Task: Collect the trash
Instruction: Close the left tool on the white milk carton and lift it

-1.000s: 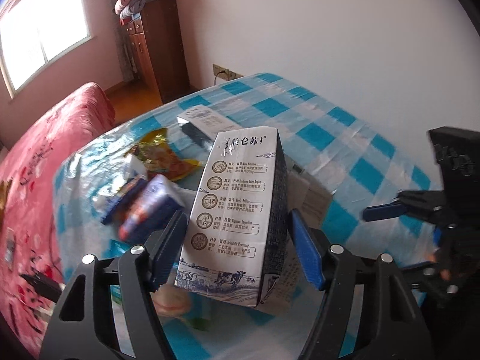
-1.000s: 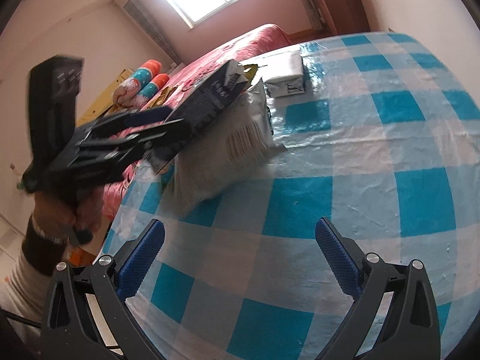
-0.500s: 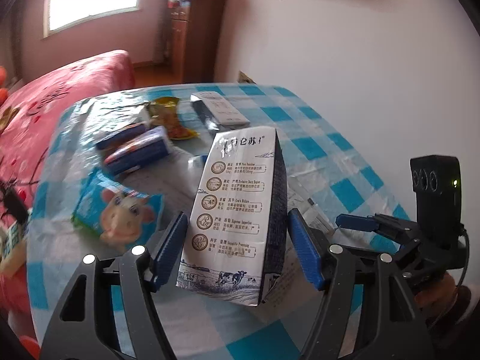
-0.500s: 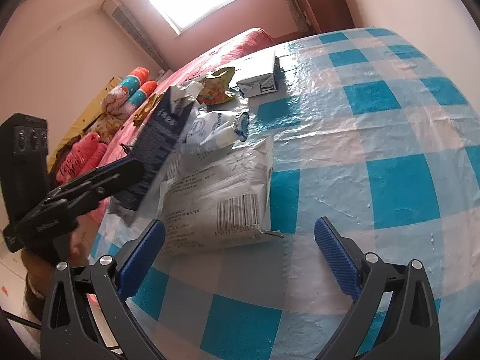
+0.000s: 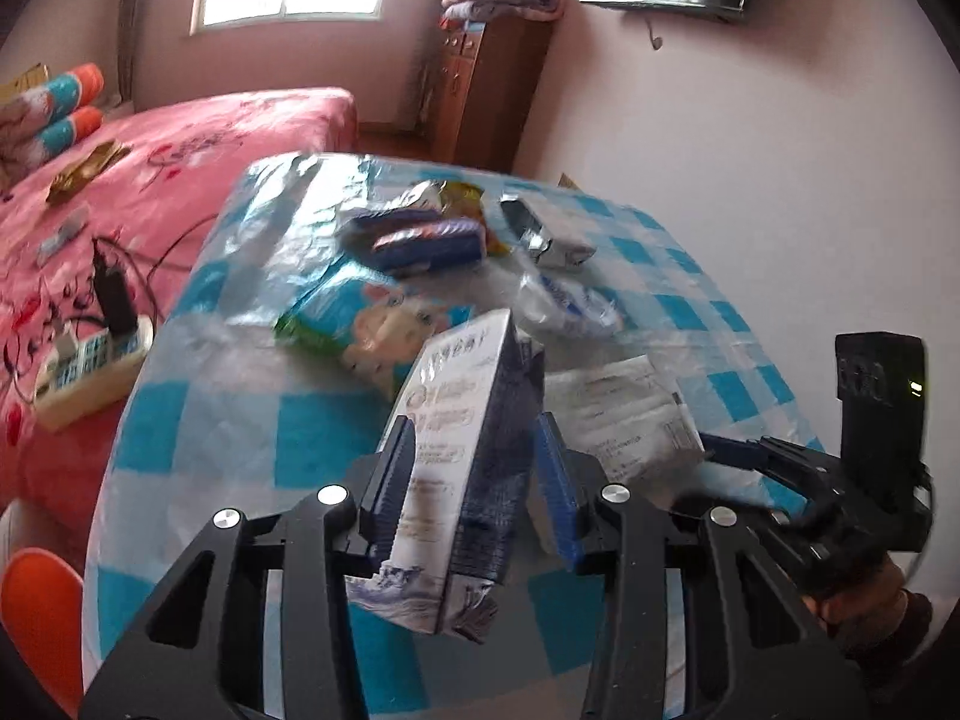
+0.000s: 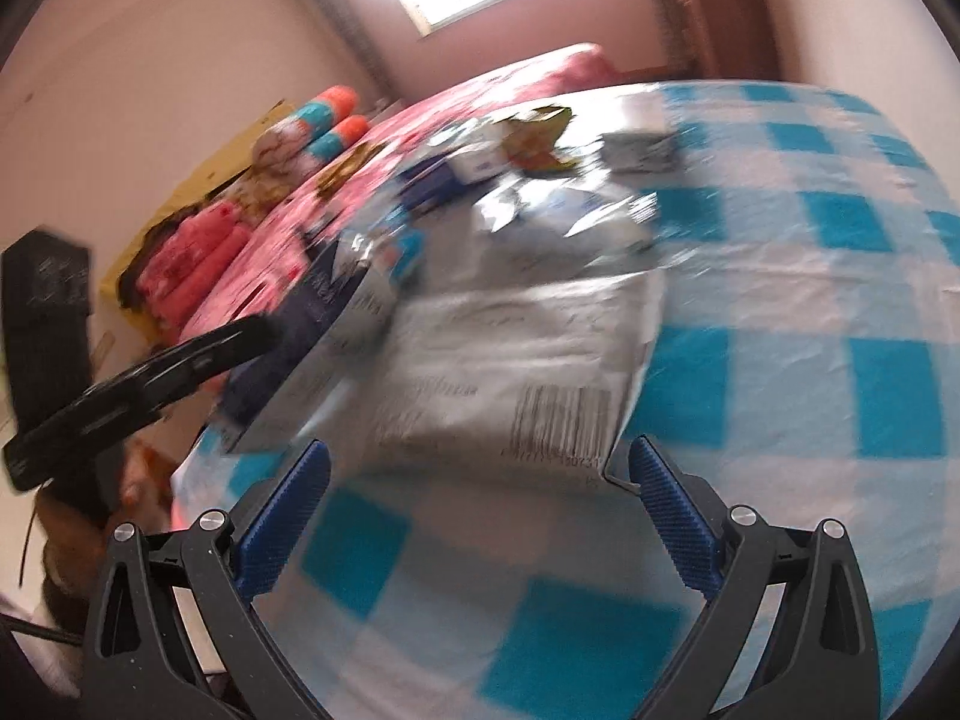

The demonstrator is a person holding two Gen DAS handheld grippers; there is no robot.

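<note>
You are gripping the milk carton (image 5: 462,450) in your left claw (image 5: 474,480), lifted above the bench (image 5: 252,438). Your right claw (image 6: 474,516) is hanging wide apart near the white bag (image 6: 510,372). Several wrappers (image 5: 420,240) are waiting uncollected.

Left wrist view: close above counter (image 5: 312,438), facing window; right wrist view: low, near white packet (image 6: 510,372); both share packet.
</note>
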